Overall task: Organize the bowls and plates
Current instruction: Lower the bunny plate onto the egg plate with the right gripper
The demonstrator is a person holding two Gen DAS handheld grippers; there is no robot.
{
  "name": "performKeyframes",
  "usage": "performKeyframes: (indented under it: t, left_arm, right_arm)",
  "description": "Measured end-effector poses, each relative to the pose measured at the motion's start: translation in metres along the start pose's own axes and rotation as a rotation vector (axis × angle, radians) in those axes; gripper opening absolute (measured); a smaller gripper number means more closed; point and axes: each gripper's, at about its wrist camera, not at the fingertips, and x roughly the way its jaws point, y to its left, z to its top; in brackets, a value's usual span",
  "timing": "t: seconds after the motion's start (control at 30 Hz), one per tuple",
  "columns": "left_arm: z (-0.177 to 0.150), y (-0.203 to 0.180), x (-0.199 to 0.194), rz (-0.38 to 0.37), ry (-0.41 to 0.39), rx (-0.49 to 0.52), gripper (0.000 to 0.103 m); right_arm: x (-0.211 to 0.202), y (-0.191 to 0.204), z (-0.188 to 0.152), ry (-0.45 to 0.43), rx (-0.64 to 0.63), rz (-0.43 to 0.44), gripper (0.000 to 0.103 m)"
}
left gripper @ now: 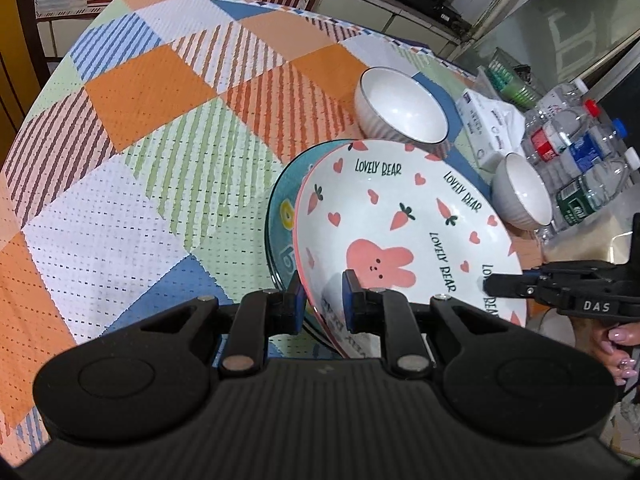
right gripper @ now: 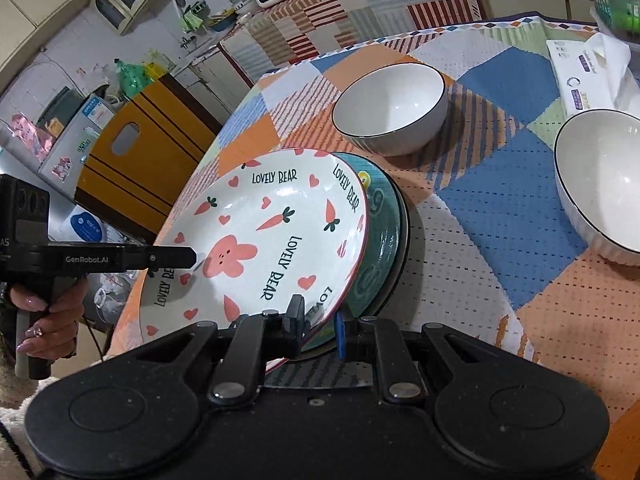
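A white rabbit-and-carrot plate [left gripper: 400, 232] is clamped at opposite rims by the left gripper [left gripper: 323, 304] and right gripper [right gripper: 318, 324], both nearly closed on its edge. It tilts over a teal plate [right gripper: 380, 240] on the checkered tabletop [left gripper: 140, 128], near two white bowls [right gripper: 390, 106].

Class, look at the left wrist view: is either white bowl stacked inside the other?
No: one white bowl and the other bowl sit apart on the tablecloth.
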Motion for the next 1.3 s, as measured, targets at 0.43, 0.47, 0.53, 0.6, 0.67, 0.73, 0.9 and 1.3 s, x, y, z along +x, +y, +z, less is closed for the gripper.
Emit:
performKeyframes:
  t: [0.43,0.47,0.53,0.6,0.67,0.73,0.9,1.3]
  left_arm:
    - [0.004,0.007,0.019,0.028,0.005,-0.007,0.018]
    - [0.004,0.007,0.019,0.028,0.003,-0.008,0.018]
    - [0.004,0.007,0.02,0.029,0.001,-0.01,0.018]
    - [0.004,0.007,0.02,0.027,0.005,-0.008,0.018]
    - [0.005,0.005,0.021,0.025,0.02,-0.007,0.018]
    - [0.004,0.001,0.024,0.025,0.04,-0.007,0.017]
    - [0.002,0.005,0.029,0.013,0.028,-0.066,0.017]
    - [0.006,-0.015,0.033,0.099,0.104,-0.039,0.018]
  right_arm:
    - [0.008,0.005,0.003,-0.004,-0.003,-0.07,0.02]
    - [0.009,0.007,0.003,-0.001,-0.014,-0.079,0.02]
    - [0.009,0.008,0.004,0.003,-0.018,-0.091,0.021]
    - [0.009,0.009,0.006,0.007,-0.012,-0.101,0.021]
    - [0.008,0.012,0.008,0.017,-0.019,-0.129,0.021]
    - [0.01,0.017,0.01,0.03,-0.026,-0.178,0.023]
    - [0.014,0.027,0.011,0.005,-0.059,-0.299,0.024]
    - [0.028,0.047,0.0,0.005,-0.212,-0.481,0.033]
